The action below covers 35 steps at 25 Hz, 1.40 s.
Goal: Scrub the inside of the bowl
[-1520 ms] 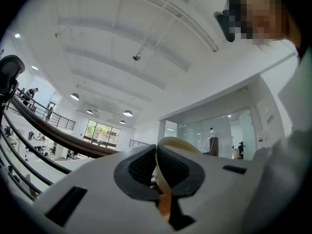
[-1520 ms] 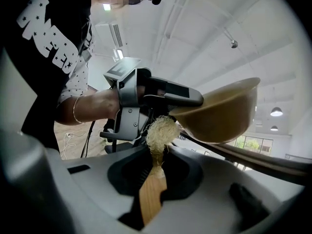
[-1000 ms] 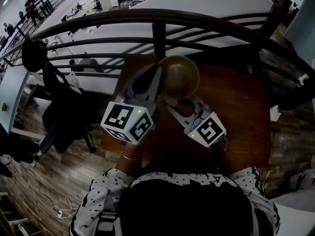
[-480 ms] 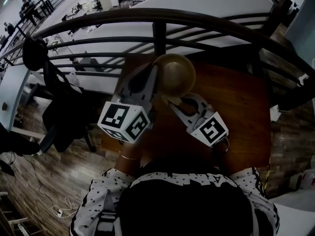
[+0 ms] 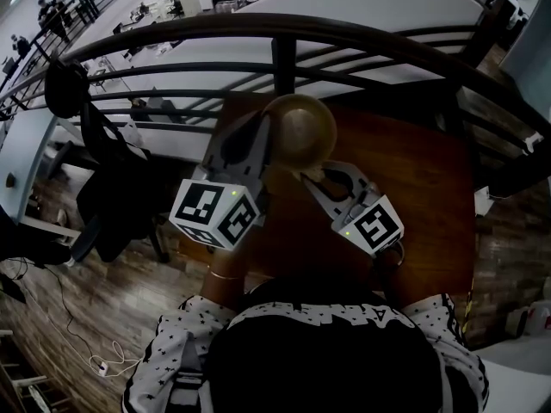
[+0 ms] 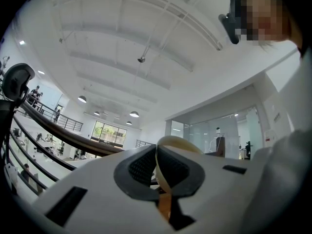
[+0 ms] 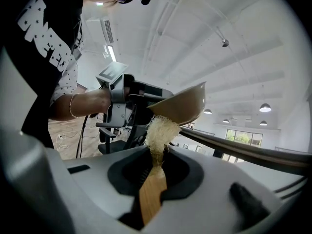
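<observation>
Shifted leftward, the round bowl sits clamped in left hand-held gripper; right hand-held gripper pinches fibrous wooden brush.

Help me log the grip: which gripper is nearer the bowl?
Left. The left gripper clamps the bowl by its rim; the right gripper holds a brush, only its bristles reaching the bowl.

My bowl looks smooth and tan with a soft sheen; the brush has a bare wooden handle and pale, rough, fibrous bristles; my left gripper and right gripper are matt pale plastic, their pads dark and finely textured; the table is reddish wood, faintly glossy.
</observation>
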### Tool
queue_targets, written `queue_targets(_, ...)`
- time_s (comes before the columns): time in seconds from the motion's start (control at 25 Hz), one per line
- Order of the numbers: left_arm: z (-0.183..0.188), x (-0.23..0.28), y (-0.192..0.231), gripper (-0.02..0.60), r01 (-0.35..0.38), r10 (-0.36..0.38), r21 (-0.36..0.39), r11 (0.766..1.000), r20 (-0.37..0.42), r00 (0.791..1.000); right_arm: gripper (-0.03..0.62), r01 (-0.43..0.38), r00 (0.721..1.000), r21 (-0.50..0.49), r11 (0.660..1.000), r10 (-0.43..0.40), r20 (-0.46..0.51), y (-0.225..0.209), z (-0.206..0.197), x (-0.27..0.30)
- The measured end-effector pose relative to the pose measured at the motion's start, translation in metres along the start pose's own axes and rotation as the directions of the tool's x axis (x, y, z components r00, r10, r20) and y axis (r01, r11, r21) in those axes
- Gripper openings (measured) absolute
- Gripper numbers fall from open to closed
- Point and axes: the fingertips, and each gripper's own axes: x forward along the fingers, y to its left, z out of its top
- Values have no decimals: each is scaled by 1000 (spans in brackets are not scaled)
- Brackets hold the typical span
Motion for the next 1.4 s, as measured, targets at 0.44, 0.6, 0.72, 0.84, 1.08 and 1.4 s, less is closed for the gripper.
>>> queue_targets(0.44,-4,-13,-4,23,-4,4,0,1000,-9,1000,61,63,998,43,997,-64,16,-11,2,-15)
queue_targets(0.6,-9,-17,-10,23,8,-8,-12,1000,-21,1000,61,100,995,55,993,-100,-9,-15,-6,-27)
queue_targets(0.72,-18,-23,-11,23,17,-18,-20,1000,-41,999,61,140,990,79,987,-139,-16,-19,-11,-34)
queue_targets(0.84,-28,-32,-11,23,23,-25,-30,999,-65,998,61,169,986,117,979,-169,-16,-15,-16,-40)
queue_targets(1.08,-44,-39,-19,23,31,-38,-61,998,-114,993,61,213,977,168,962,-210,-37,-14,-18,-59)
queue_targets(1.4,-77,-27,-15,23,35,-52,-103,994,-165,985,61,253,967,206,945,-244,-70,-22,-33,-72)
